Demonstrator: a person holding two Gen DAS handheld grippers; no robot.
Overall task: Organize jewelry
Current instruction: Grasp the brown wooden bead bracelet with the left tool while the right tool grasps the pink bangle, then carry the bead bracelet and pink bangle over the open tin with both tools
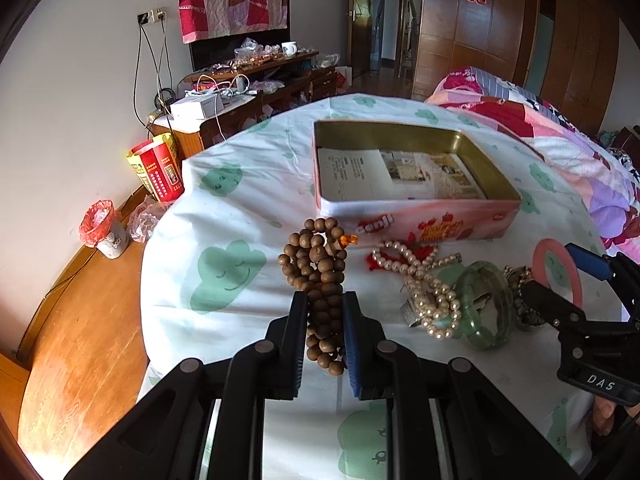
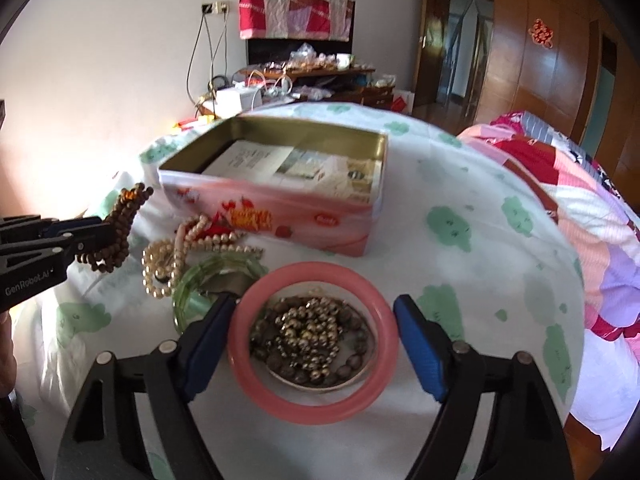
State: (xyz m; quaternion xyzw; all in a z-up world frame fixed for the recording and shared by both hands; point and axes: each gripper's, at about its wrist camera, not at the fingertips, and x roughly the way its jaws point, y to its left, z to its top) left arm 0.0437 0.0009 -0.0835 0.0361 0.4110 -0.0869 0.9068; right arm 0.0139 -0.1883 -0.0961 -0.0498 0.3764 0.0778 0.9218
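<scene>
Brown wooden bead string (image 1: 320, 280) is sitting clenched betw. left gripper (image 1: 325, 320) fingers, bunching up toward 12 o'clock, hanging above the bedsheet (image 1: 240, 208). Right gripper (image 2: 314, 334) is spreading wide around pink bangle (image 2: 280, 404), pads at 9 & 3 o'clock, grasping nothing. Dark metallic beads (image 2: 312, 336) are lying inside bangle. Pearl strand (image 1: 424, 288), green bangle (image 1: 488, 308) are resting betw. grippers; open tin (image 1: 404, 216) at 12 o'clock.
</scene>
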